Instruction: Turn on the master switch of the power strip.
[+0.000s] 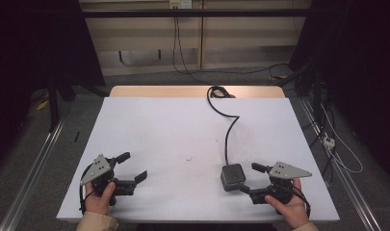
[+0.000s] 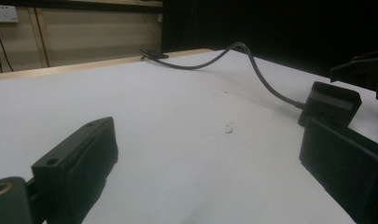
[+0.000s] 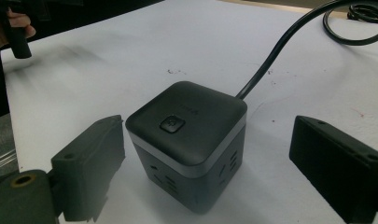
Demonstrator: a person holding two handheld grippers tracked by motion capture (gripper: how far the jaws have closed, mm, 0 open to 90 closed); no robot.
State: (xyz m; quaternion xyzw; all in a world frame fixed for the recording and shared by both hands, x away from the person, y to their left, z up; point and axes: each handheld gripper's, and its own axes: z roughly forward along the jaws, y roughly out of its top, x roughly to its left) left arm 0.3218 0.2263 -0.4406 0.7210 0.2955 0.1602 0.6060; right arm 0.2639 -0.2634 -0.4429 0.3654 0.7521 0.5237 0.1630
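Button-topped power cube [image 3: 189, 140] between the right tool's [image 3: 205, 168] spread jaws.

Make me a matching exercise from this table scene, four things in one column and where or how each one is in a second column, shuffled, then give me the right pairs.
Things:
1. left gripper
2. right gripper
3. power cube
4. black cable

Places or states:
A. runs from the cube to the table's far edge
B. open over bare white tabletop, nothing between its jaws
C. stands upright on the table, round button on top
D. open, jaws on either side of the cube, not yet closed on it

Pairs: 1-B, 2-D, 3-C, 4-A
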